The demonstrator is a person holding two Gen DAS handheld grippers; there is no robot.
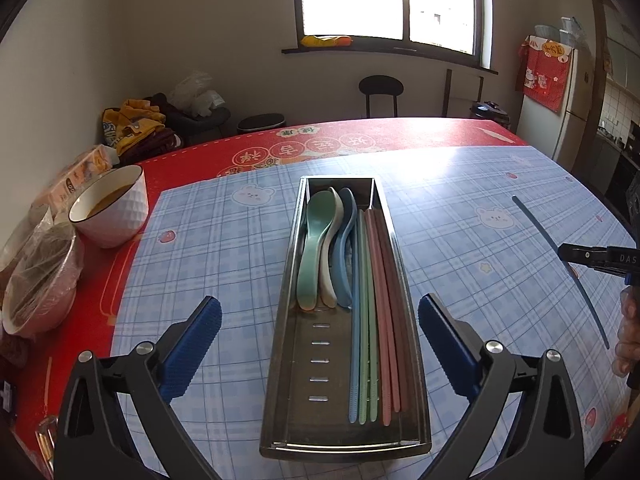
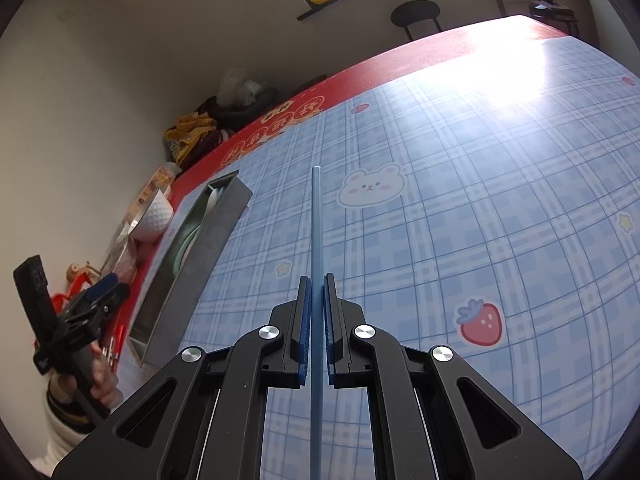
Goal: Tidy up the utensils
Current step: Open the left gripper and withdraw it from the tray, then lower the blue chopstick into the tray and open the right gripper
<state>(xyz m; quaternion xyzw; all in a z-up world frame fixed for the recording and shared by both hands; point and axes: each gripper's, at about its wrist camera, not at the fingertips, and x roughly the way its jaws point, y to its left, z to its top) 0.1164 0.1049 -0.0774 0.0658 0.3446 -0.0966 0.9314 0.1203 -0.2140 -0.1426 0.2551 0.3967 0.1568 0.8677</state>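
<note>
While the right tool [image 2: 318, 280] stays out of the question as free, being clamped on a dark blue chopstick [image 2: 316, 240] along its own axis, tip toward 12 o'clock, the metal tray [image 1: 280, 320] lies at its 10 o'clock, long axis also near 12 to 6. Left tool [image 1: 320, 320] stands wide apart, empty, straddling the tray's near end. Spoons [image 1: 320, 248] fill the far-left part; chopsticks [image 1: 376, 312] lie along the right. Judgement: carry leftward, keeping the stick parallel to those.
</note>
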